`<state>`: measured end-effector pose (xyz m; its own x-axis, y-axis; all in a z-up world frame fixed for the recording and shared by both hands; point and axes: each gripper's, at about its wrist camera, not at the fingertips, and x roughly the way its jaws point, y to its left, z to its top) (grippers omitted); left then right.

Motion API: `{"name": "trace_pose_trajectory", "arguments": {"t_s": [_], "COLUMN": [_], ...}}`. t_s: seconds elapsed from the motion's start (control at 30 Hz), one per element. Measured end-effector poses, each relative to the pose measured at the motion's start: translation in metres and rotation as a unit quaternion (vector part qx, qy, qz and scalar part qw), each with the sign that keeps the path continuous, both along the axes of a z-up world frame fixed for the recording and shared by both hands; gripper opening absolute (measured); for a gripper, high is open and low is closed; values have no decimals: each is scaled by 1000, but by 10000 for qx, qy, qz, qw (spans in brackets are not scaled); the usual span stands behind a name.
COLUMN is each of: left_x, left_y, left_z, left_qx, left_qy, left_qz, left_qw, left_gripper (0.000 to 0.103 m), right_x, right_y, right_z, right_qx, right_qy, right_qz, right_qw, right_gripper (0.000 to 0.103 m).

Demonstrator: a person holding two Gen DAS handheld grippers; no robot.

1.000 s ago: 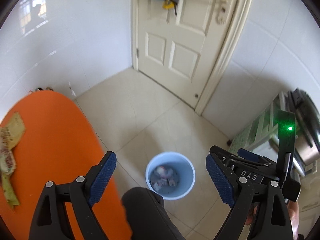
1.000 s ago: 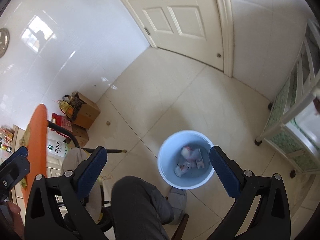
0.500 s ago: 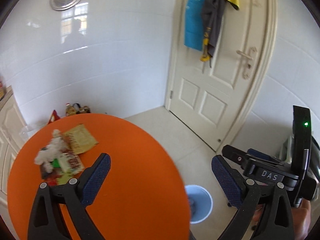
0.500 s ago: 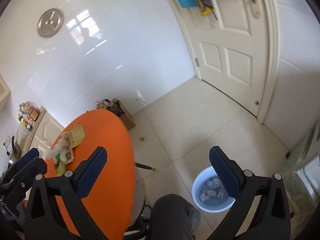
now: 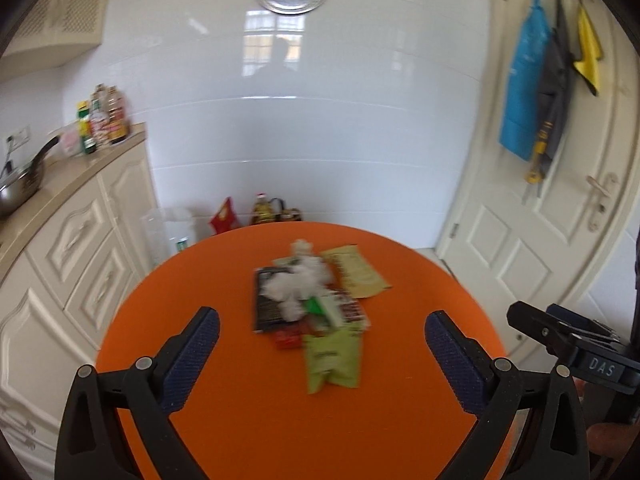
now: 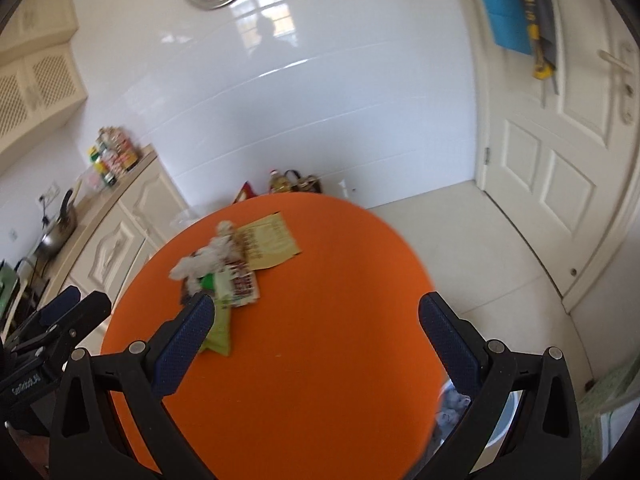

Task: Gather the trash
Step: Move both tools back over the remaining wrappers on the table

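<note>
Wrappers (image 5: 320, 300) heaped at the orange desk (image 5: 280, 420) centre: light, limp, crinkly; pinch a loose edge. Left claw (image 5: 320, 360) and right claw (image 6: 316, 344) spread, empty.

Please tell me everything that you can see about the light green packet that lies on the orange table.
The light green packet is a flat, soft-looking pouch, crinkled, with faint print that is too blurred to read. It lies flat on the round orange table, at the near end of the trash pile. Its far edge touches or slips under the red and white wrappers there. Neither tool touches it. In the right wrist view, one finger partly hides it.
</note>
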<state>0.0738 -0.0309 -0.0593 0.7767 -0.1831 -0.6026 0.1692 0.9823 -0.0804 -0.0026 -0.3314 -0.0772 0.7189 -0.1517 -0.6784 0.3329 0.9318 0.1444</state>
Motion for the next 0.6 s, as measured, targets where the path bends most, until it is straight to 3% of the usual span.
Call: {"name": "trace_pose_trajectory", "arguments": {"t_s": [0.27, 0.6], "left_x": [4, 58], "left_y": [29, 29], "left_z": [-12, -24], "left_qx": [-23, 62], "left_qy": [298, 702], "left_qz": [663, 740], "left_qw": [9973, 9948], "left_gripper": [101, 101], "right_x": [60, 104], "right_y": [60, 93], "right_z": [-44, -99], "right_qx": [-166, -357], "right_qy": [570, 1224], "right_qz": [693, 974], "right_qw": [9958, 9871], "right_gripper": [103, 102]}}
